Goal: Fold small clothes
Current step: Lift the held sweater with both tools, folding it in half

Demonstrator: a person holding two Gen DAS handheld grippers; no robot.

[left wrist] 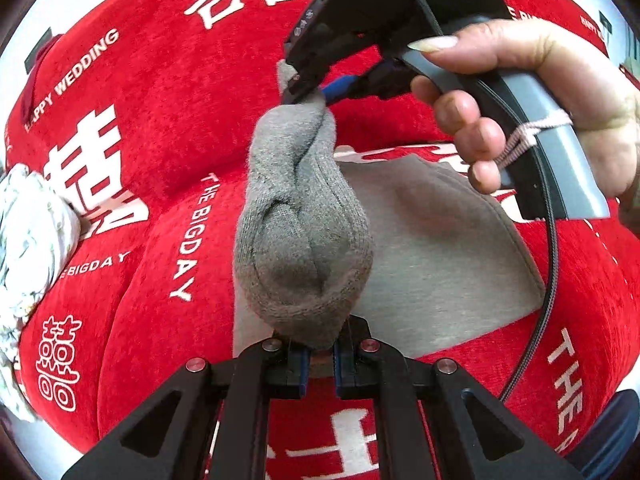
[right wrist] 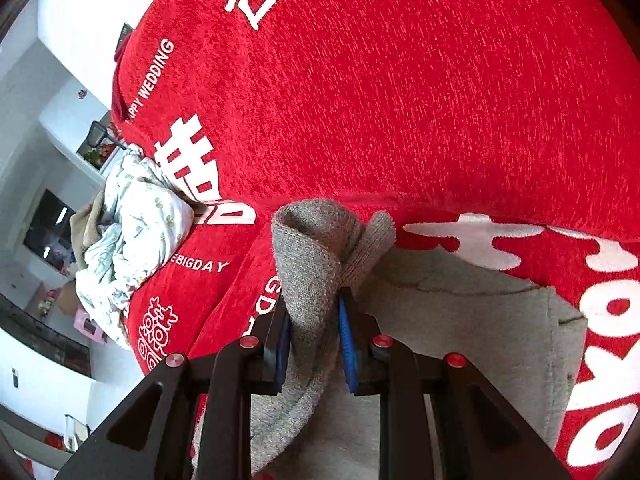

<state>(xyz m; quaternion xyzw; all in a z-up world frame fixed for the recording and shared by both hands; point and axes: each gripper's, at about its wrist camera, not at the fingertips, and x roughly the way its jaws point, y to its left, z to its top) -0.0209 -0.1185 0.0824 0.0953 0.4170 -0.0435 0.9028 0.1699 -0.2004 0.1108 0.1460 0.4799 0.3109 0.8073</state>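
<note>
Left wrist view: one grey sock [left wrist: 300, 224], two grippers.

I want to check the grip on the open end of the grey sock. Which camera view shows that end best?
The right wrist view: the sock's cuff stands open just past the right gripper, whose pads pinch it. The left wrist view shows mainly the toe end in the left gripper; the cuff is far and half hidden.
</note>
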